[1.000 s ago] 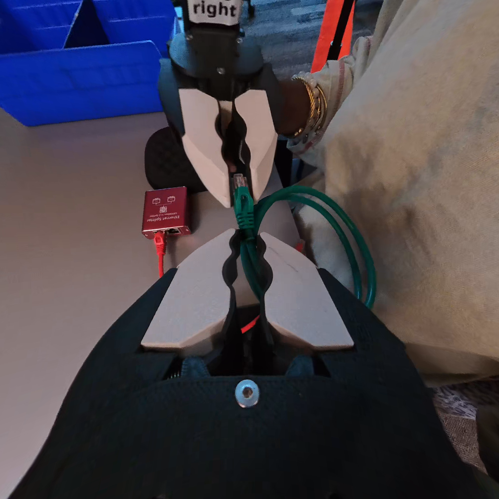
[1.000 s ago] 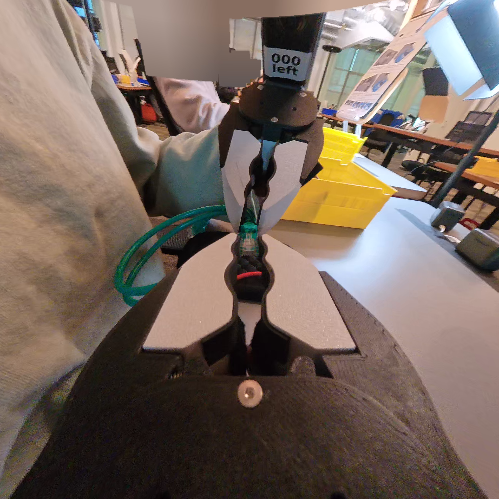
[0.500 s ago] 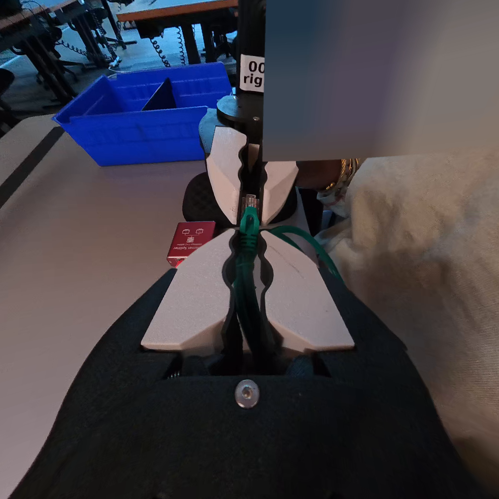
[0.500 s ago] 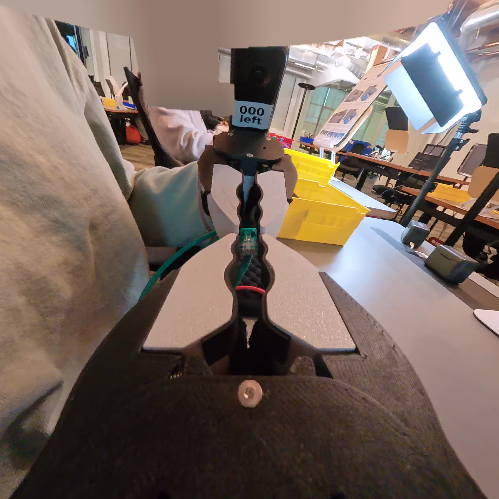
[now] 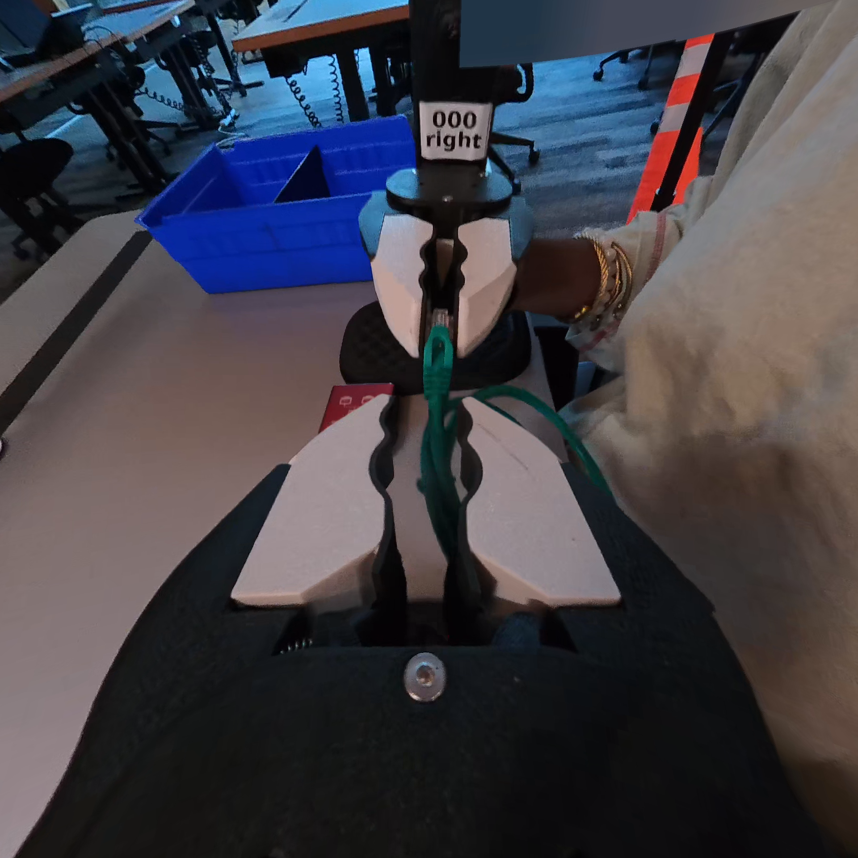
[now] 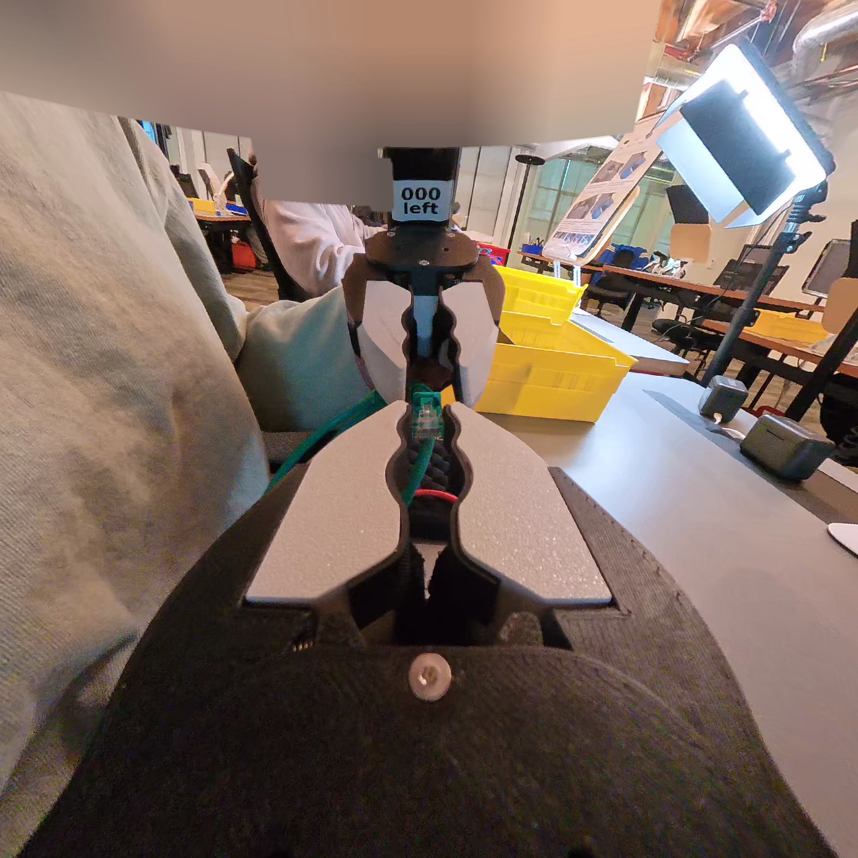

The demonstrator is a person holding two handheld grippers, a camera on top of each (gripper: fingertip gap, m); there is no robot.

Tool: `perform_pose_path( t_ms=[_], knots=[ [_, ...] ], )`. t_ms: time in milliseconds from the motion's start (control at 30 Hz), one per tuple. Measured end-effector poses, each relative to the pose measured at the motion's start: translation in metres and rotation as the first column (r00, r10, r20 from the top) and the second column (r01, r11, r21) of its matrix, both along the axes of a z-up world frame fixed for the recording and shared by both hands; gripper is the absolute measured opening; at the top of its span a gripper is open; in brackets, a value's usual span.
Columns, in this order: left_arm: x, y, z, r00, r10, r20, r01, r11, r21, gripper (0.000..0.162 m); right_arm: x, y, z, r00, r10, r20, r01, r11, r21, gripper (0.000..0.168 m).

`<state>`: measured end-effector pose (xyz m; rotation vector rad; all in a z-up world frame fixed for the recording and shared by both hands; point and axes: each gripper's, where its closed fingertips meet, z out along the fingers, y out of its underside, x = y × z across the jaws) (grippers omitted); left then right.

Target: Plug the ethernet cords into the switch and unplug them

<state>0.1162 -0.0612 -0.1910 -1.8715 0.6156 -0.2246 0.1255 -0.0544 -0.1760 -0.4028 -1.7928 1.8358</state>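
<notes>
My right gripper is shut on the clear-tipped plug of the green ethernet cord. It faces my left gripper, tip to tip, above the table edge. In the left wrist view the right gripper holds the plug in front of me. My left gripper is open, with the green cord running loose between its fingers, close to the right one. It also shows in the right wrist view. The red switch lies on the table, mostly hidden behind my left finger. A red cord shows below.
A blue bin stands at the table's far side. Yellow bins, two grey boxes and a light panel on a stand are on the other side. The person's beige sleeve is close. A black textured pad lies under the right gripper. My two grippers' fingertips are within a few centimetres of each other. Both grippers' tips are roughly 15 centimeters from the red switch.
My left gripper has opened and let go of the green cord. The right gripper stays shut on the plug. Both views have tilted up, and the switch is now mostly hidden.
</notes>
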Motion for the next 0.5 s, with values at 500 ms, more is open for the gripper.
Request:
perform_pose_path(
  t_ms=[500],
  knots=[
    [0.009,0.005,-0.006,0.996,0.001,0.085,-0.006,0.998,0.060,0.020,-0.001,-0.004,0.003,0.999,0.053,0.005,-0.051,0.990,-0.133,0.012]
  ],
)
